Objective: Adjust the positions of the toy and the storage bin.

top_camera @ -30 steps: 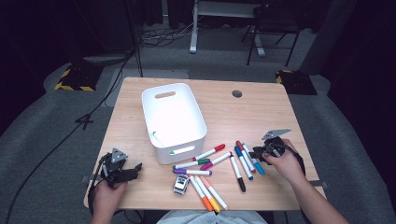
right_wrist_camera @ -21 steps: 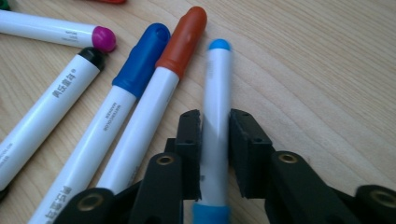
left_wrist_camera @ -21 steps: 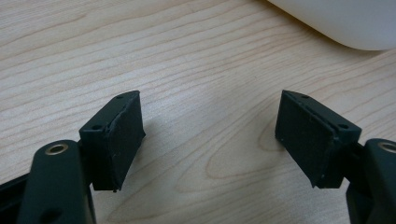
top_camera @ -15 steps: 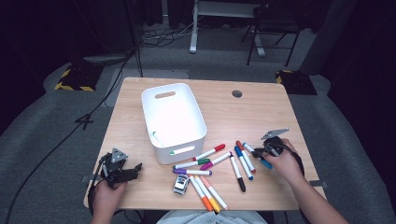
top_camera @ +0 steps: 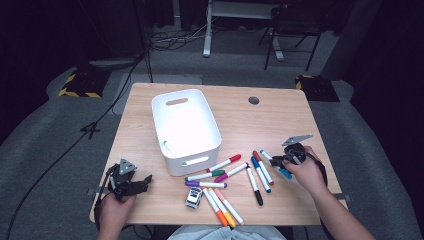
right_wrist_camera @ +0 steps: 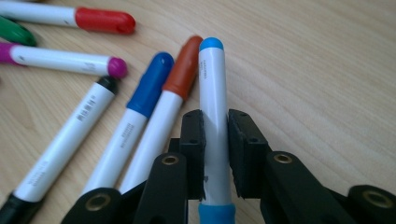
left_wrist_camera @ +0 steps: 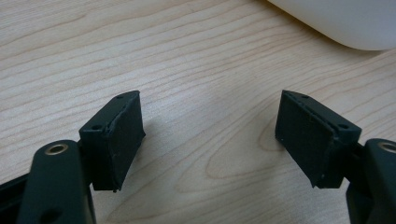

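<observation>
Since a sec ago my right gripper has been closing its jaws, and the light-blue marker is now between them; my hand has barely shifted otherwise.

High view: I'm gripping that marker at the right end of the scattered markers, w/ the white bin sitting up-left of the pile (prob. where it's headed, since a green one is already lying inside). My left gripper is parking near the table's front-left corner, out of the way.

Left gripper view: jaws are standing apart over bare wood, nothing between the pads; bin corner just beyond.

Right gripper view: pads are clamping the marker's white barrel mid-length, so it's staying balanced. The orange-capped marker is lying right beside it.
</observation>
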